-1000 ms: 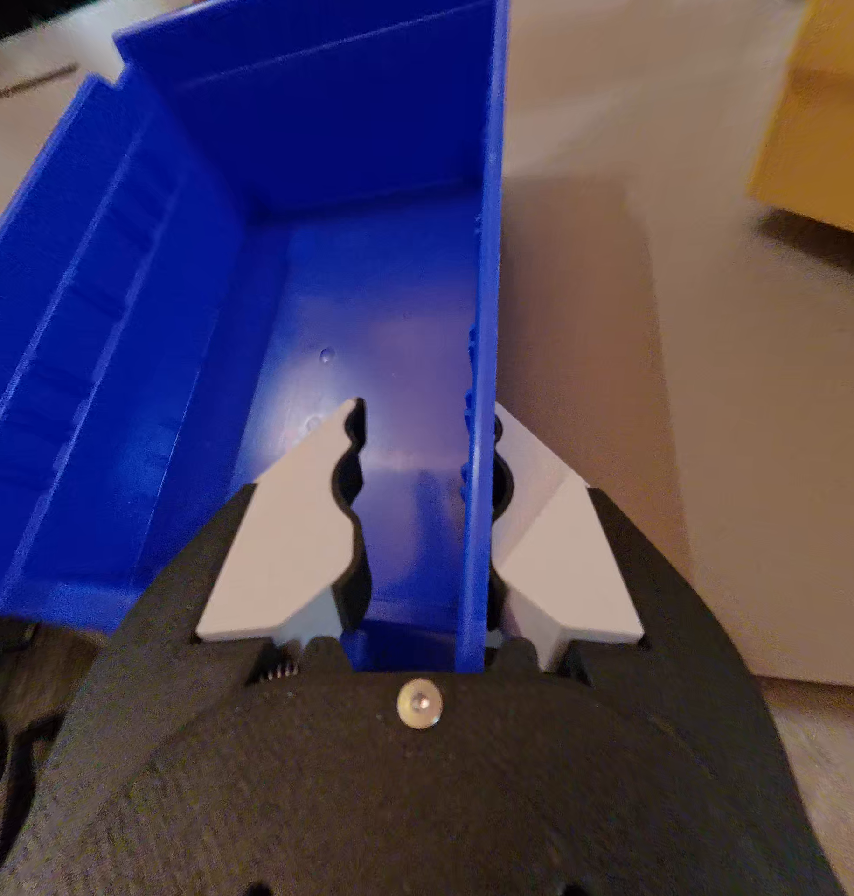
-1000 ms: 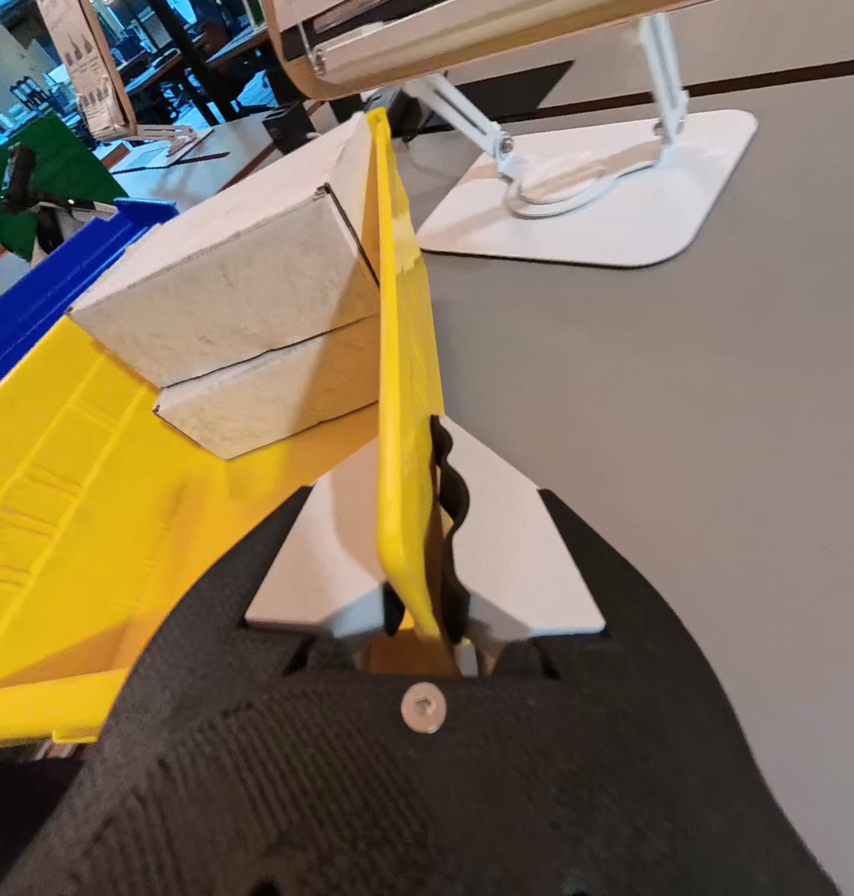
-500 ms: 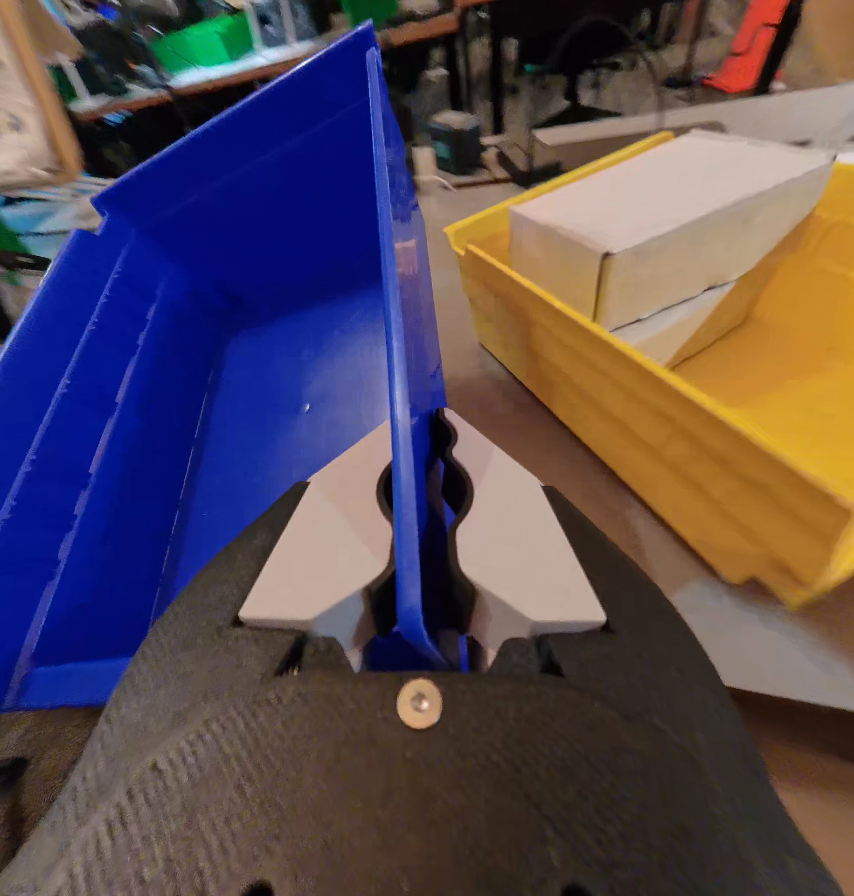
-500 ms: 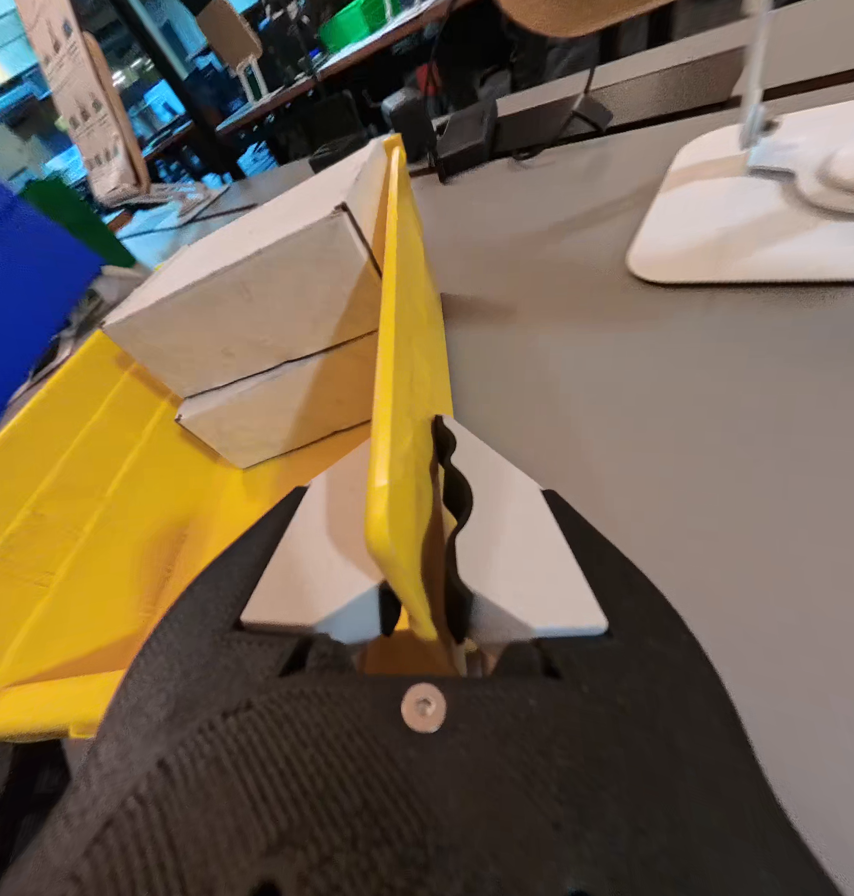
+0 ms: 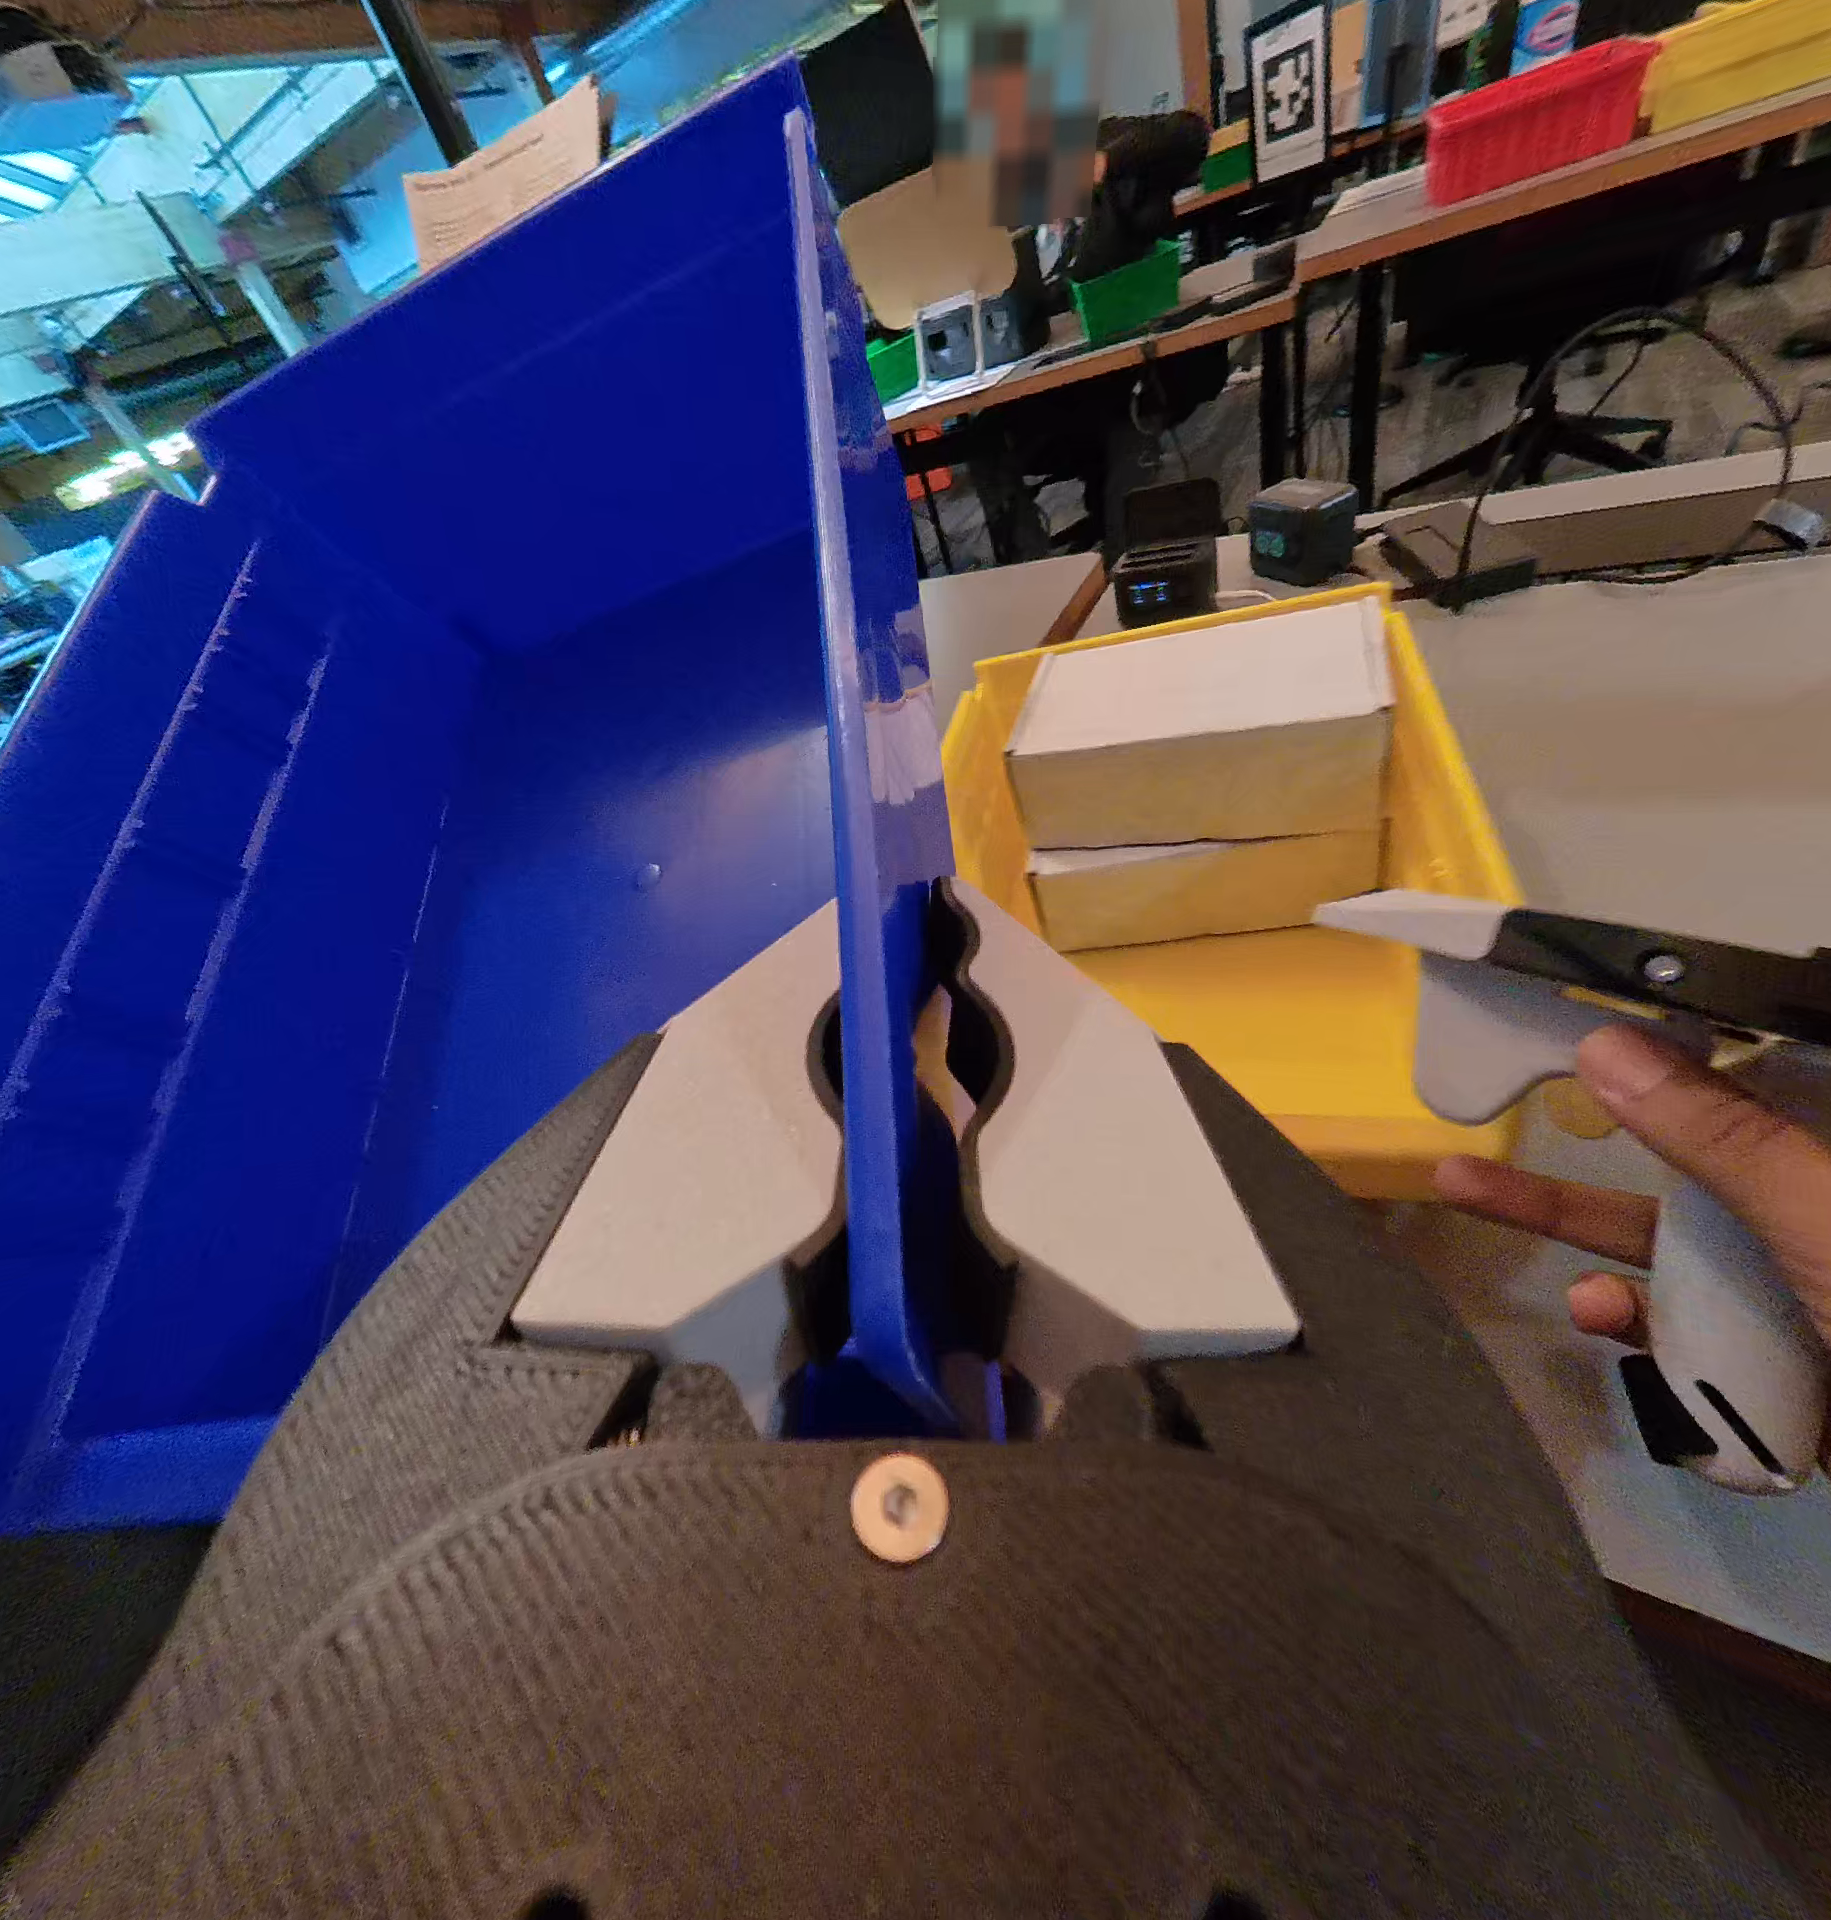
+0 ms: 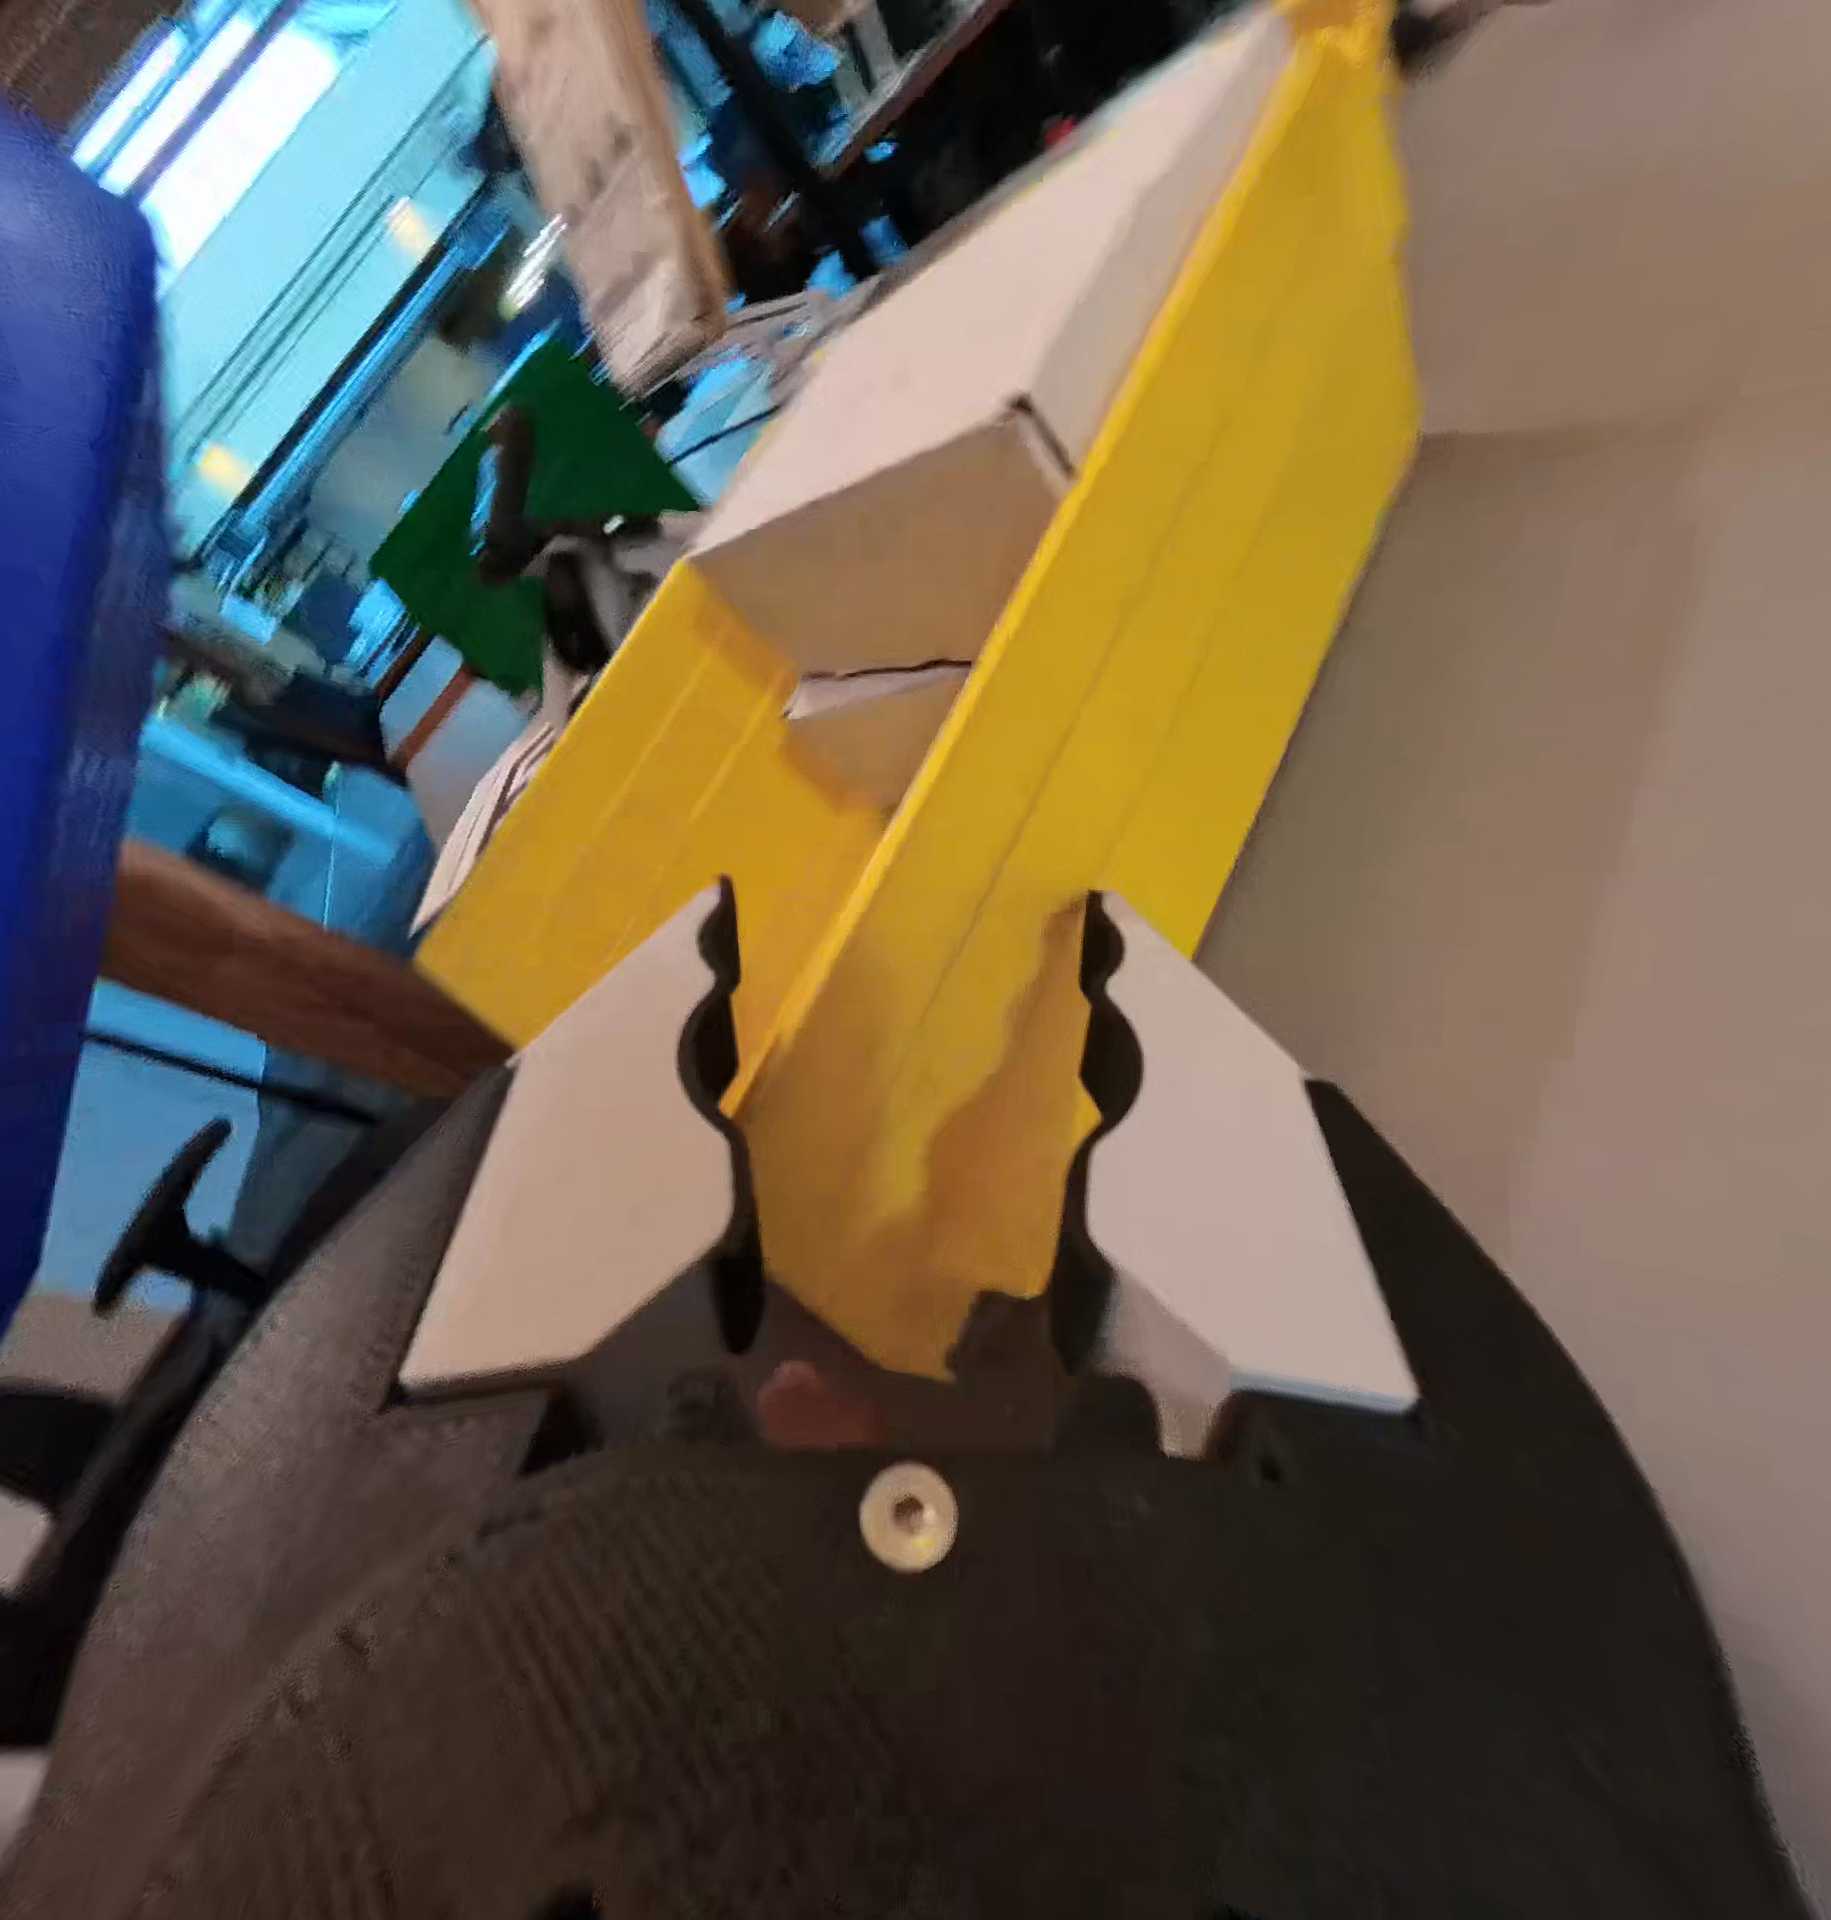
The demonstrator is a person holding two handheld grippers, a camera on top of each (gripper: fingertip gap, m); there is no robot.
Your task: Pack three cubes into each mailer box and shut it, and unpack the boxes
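Setup step by the look of it, not packing yet: bins being placed, no cubes in view anywhere

Grey counter (image 5: 1669,727) carrying yellow bin; hard to tell whether blue bin (image 5: 391,831) rests on it or hangs lifted. Blue bin empty, tilted up, its right side wall upright between jaws of left gripper (image 5: 895,1049): jaws narrow, clamped on that wall

Yellow bin (image 5: 1451,790) just beside blue bin on its right, flat on counter. Two closed white mailer boxes (image 5: 1191,727) stacked at its far end, upper one on lower, both touching back wall

Right gripper (image 6: 906,1049) w/ jaws wide, straddling yellow bin's right wall but not pinching it; grip let go, frame blurred so exact contact unclear. Hand (image 5: 1742,1195) on its handle, seen from left wrist view

Next, prob: set blue bin down & release, then right gripper over to top mailer box – needs wide jaws, grasp across box's short side, lift clear of bin wall
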